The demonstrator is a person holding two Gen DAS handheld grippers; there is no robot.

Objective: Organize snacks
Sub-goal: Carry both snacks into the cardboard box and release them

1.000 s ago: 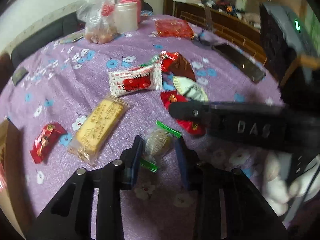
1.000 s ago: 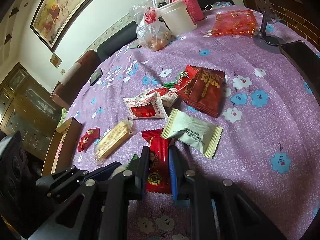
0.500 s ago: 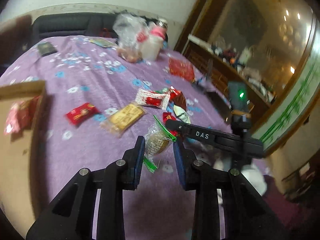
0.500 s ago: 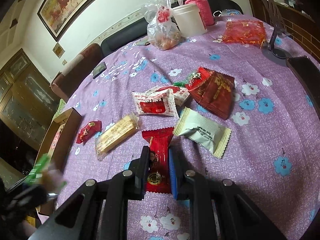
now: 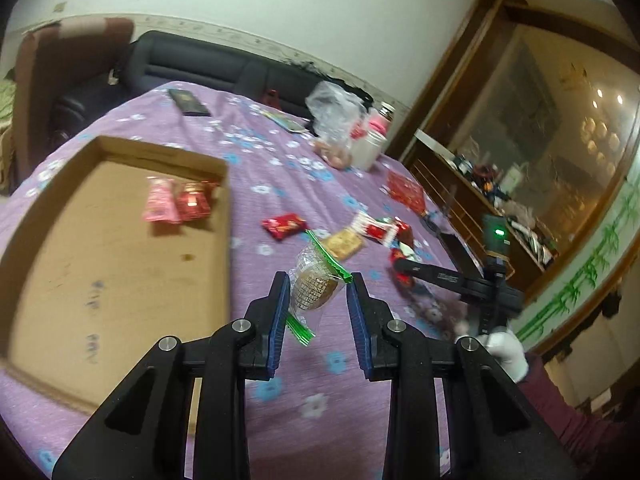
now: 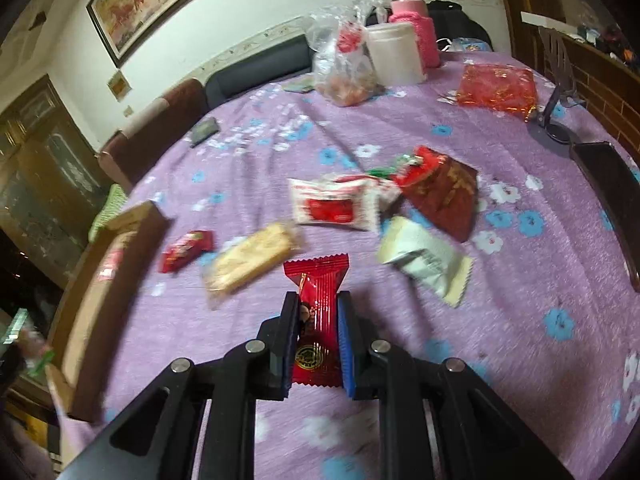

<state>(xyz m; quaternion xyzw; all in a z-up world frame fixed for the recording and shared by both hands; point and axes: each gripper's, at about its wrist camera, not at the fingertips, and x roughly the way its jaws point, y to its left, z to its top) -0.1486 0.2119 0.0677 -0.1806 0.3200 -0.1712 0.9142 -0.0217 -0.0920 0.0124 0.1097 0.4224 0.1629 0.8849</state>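
left gripper (image 5: 316, 304) pinches our clear-wrapped pastry (image 5: 314, 285) aloft beside the cardboard tray (image 5: 120, 264) | right gripper (image 6: 318, 332) clamps the red packet (image 6: 318, 312) above the table | both light, crinkly, slippery; we grip mid-body, gently, pastry likely crumbly

a home living room: a dark sofa (image 5: 208, 66) sits behind the purple flowered tablecloth (image 6: 520, 280), a framed painting (image 6: 136, 4) hangs above that sofa.
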